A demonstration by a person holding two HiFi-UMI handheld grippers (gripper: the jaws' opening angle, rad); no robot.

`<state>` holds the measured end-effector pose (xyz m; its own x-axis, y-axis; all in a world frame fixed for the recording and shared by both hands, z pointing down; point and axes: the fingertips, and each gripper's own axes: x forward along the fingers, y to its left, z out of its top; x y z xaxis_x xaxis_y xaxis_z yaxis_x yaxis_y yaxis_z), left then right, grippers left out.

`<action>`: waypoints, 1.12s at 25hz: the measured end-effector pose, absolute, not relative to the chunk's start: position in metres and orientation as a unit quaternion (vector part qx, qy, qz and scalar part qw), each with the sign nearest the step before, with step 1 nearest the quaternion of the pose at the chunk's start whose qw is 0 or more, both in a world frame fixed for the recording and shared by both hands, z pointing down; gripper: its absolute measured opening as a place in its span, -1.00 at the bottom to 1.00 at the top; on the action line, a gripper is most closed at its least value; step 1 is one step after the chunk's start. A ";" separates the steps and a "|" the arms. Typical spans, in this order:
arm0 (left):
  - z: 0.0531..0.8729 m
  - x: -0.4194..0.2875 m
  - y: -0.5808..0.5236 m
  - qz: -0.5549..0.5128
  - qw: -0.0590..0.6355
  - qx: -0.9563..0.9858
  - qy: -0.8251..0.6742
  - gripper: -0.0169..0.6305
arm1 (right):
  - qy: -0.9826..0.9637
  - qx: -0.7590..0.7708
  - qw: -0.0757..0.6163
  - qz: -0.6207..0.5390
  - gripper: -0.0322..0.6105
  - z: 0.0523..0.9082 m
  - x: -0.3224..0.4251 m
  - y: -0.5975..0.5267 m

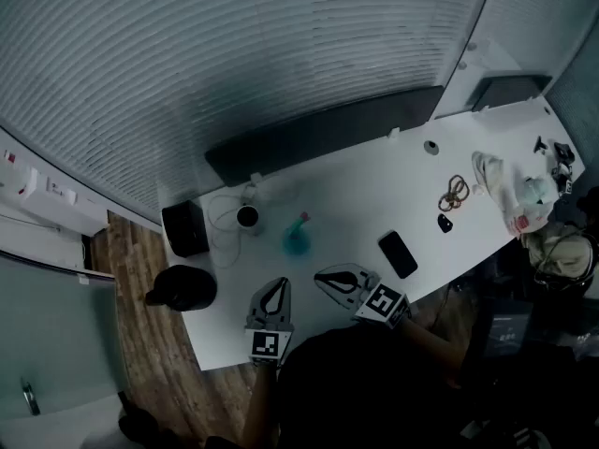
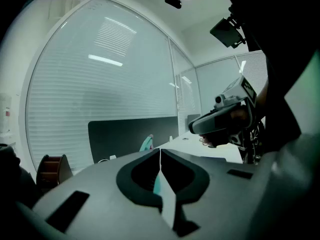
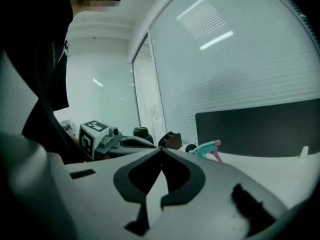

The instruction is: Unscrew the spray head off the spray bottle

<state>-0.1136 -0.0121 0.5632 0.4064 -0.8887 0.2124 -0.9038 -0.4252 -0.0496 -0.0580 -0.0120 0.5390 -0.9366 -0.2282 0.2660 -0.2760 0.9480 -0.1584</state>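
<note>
A teal spray bottle [image 1: 297,238] with a pink-tipped spray head stands on the white table [image 1: 356,195], beyond both grippers. My left gripper [image 1: 273,294] hovers at the near table edge, shut and empty; its view shows the bottle [image 2: 148,143] just past the closed jaw tips. To its right, my right gripper [image 1: 331,280] is also shut with nothing in it. The right gripper view shows the spray head [image 3: 206,149] ahead to the right and the left gripper [image 3: 121,142] at the left.
A black phone [image 1: 398,253], keys [image 1: 454,193], a small dark cup [image 1: 247,216] with a white cable, and a black box [image 1: 185,227] lie on the table. A round black stool [image 1: 184,288] stands left of it. Clutter [image 1: 524,195] crowds the far right end.
</note>
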 end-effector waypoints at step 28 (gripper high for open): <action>0.576 -0.099 -0.012 0.136 0.031 0.860 -0.490 -0.93 | -0.969 0.148 0.173 0.101 -0.90 0.573 -0.057 -0.015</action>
